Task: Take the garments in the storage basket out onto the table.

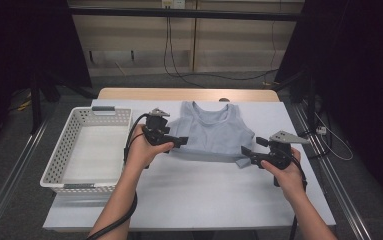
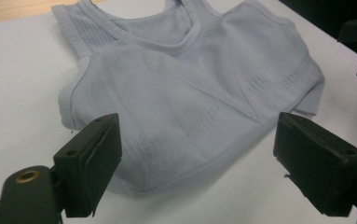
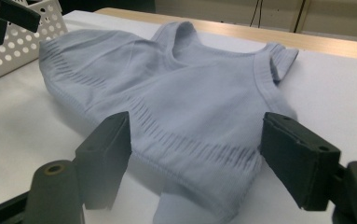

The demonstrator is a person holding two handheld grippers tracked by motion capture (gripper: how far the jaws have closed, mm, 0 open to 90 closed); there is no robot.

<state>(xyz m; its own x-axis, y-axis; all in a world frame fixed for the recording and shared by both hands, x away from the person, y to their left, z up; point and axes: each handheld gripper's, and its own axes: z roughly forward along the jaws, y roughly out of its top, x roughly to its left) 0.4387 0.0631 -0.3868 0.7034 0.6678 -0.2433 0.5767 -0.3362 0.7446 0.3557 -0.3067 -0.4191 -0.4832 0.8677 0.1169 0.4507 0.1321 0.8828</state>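
Both grippers' fingers gape apart at the folded top [image 1: 211, 135] – white basket [image 1: 69, 150] stands left

Soft, matt, ribbed-knit cloth on the pale grey tank top [image 1: 213, 134]. Smooth matt white covering on the surface [image 1: 209, 195]. Perforated white plastic basket [image 1: 59, 160]. Matt black plastic fingers [image 2: 90, 163].

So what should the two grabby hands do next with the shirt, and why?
Probably close both on the near hem. The left gripper and right gripper are open at the two near corners of the grey top, which lies flat beside the basket.
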